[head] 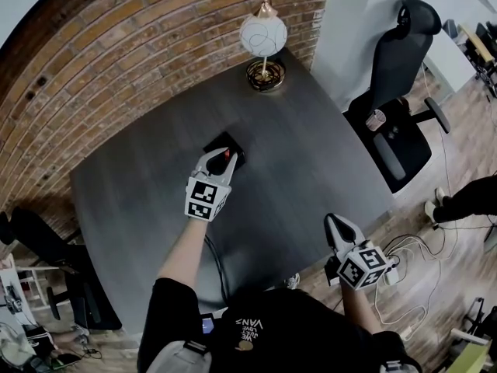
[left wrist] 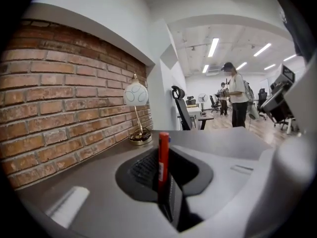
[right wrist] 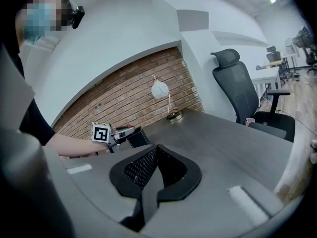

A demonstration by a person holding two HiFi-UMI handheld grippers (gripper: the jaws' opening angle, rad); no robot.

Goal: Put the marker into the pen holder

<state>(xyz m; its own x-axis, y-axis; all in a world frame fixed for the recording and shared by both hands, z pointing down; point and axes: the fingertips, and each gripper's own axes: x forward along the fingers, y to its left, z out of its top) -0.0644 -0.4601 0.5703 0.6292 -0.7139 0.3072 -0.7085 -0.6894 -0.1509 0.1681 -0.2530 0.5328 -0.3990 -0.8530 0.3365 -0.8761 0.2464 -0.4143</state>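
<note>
Dark surface (head: 311, 154) as working base. Right gripper (head: 336, 224): jaws closed together on nothing, kept aside, likely to leave room. Left gripper (head: 217, 162): jaws partly closed in a grip. Pen holder (head: 233, 142): just beyond those jaws. Red marker (left wrist: 163, 157): clamped upright between them, outside the holder, probably for a straight drop

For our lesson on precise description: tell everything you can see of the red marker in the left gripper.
The marker is a slim red stick, plastic by its look, with a pale label band midway. It stands upright between the jaws of the left gripper, which grip its lower part and hide that end. In the head view it is over the black pen holder on the grey table; whether it has entered cannot be told.
</note>
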